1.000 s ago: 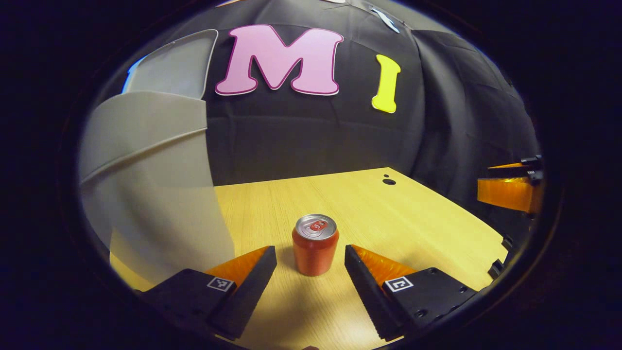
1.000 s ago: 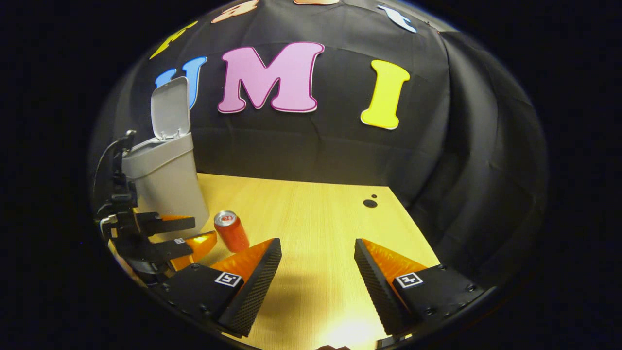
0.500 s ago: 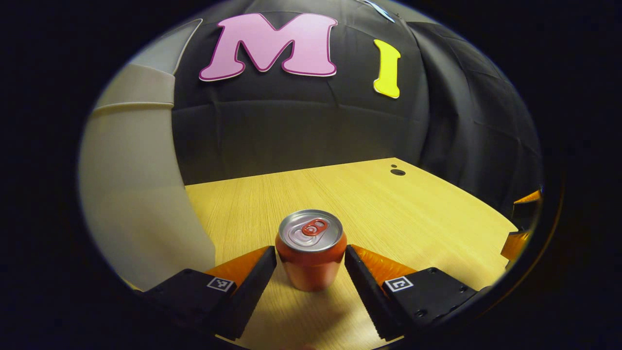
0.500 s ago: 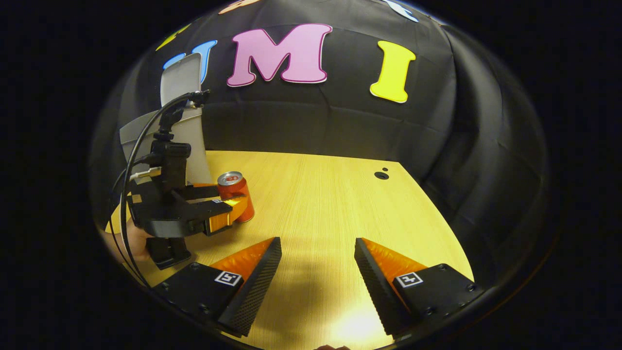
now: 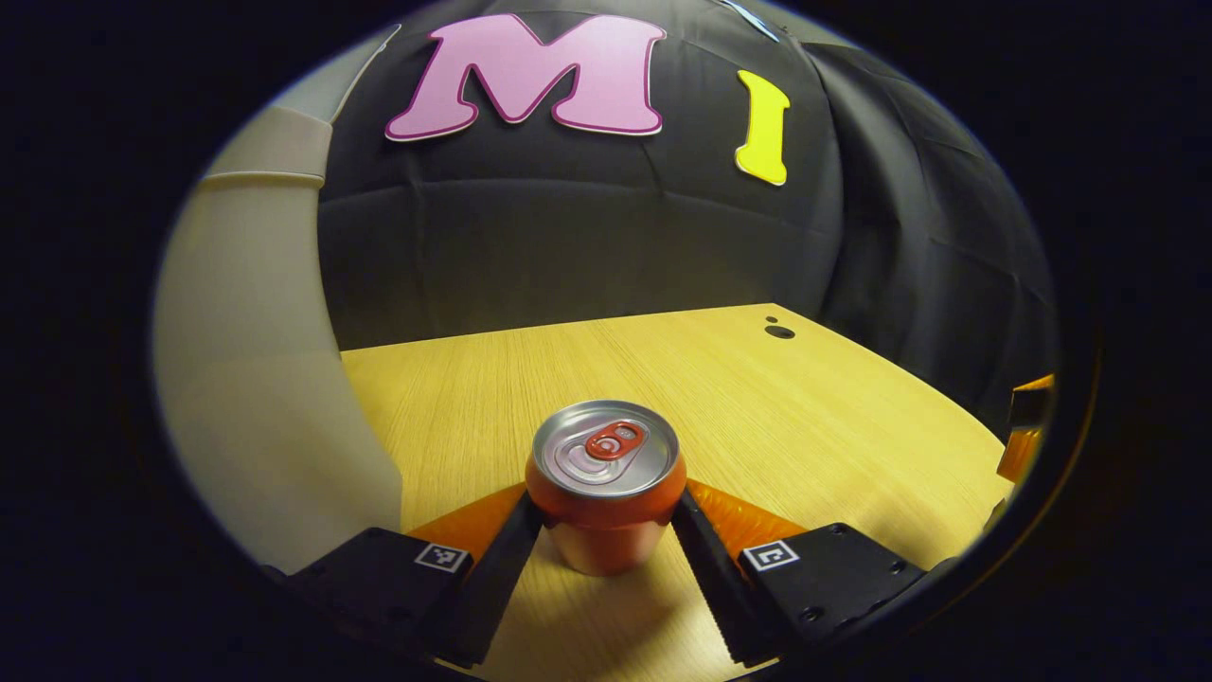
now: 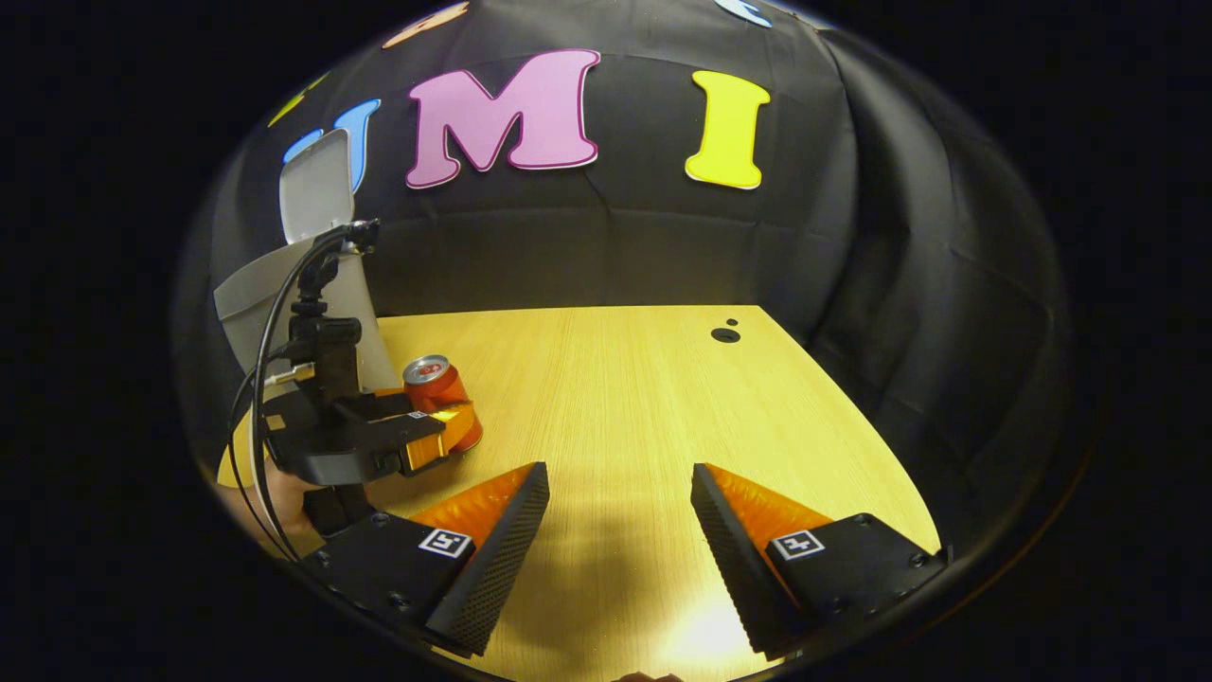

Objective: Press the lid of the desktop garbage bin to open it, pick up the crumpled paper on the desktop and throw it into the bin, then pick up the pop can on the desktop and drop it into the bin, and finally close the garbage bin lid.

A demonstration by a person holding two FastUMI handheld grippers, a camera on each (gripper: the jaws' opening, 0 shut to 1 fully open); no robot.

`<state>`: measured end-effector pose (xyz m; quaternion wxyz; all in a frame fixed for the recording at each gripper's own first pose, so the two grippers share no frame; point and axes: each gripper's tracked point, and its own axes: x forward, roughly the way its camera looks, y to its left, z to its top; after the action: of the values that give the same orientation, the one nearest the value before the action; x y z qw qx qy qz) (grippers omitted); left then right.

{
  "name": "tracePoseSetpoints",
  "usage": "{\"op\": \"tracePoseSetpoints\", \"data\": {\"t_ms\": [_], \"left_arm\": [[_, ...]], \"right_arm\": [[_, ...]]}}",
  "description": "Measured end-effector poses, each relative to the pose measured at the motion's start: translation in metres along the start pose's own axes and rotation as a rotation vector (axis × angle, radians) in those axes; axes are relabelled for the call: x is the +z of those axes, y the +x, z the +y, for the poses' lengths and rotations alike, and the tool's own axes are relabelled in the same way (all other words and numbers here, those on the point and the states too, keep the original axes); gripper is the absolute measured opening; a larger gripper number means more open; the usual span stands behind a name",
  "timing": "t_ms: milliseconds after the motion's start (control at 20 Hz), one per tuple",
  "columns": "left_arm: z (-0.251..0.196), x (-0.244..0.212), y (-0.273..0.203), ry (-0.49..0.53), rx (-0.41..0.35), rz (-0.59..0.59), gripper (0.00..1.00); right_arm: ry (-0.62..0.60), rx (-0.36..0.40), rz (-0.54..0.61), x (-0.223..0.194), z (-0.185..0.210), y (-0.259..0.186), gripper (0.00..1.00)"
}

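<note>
Closing in on the pop can (image 5: 606,488) within the last second: left gripper (image 5: 606,530) now flanking it on both sides, fingers (image 5: 497,578) drawn in from a wider spread to touch or all but touch the can's wall. Impossible to say from the left gripper view whether both are truly pressing. Can upright on the wooden desktop (image 5: 805,417), base seemingly still on the wood, just beside the grey garbage bin (image 5: 256,379) at the left of that view.

From the right gripper view, same scene at a distance: left gripper (image 6: 445,431) reaching around the can (image 6: 437,384), a hand (image 6: 284,497) behind it, bin (image 6: 284,303) close by with lid (image 6: 317,185) standing open. Right gripper (image 6: 615,526) spread wide above bare wood, holding nothing, well apart from the can.

No crumpled paper visible on the desktop, so likely already binned. Judged stage: can grasp nearly complete; lift, drop into the open bin and lid closing yet to come.
</note>
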<state>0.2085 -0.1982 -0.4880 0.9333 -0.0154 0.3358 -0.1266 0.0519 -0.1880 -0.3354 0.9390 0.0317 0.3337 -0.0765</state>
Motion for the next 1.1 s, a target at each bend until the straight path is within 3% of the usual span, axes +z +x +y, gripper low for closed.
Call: {"op": "tracePoseSetpoints", "data": {"t_ms": [350, 750, 950, 1100], "left_arm": [[-0.01, 0.058, -0.038, 0.036, -0.017, -0.08, 0.89], [-0.019, 0.178, -0.15, 0.012, -0.067, -0.278, 0.88], [0.006, 0.237, -0.204, -0.03, -0.048, -0.347, 0.88], [0.058, 0.285, -0.241, -0.075, 0.023, -0.442, 0.88]], "right_arm": [[-0.003, -0.021, -0.01, 0.02, -0.005, -0.014, 0.98], [-0.022, -0.013, -0.076, 0.075, 0.009, -0.053, 0.98], [-0.039, 0.009, -0.108, 0.1, 0.027, -0.08, 0.98], [-0.03, 0.031, -0.146, 0.115, 0.044, -0.106, 0.98]]}}
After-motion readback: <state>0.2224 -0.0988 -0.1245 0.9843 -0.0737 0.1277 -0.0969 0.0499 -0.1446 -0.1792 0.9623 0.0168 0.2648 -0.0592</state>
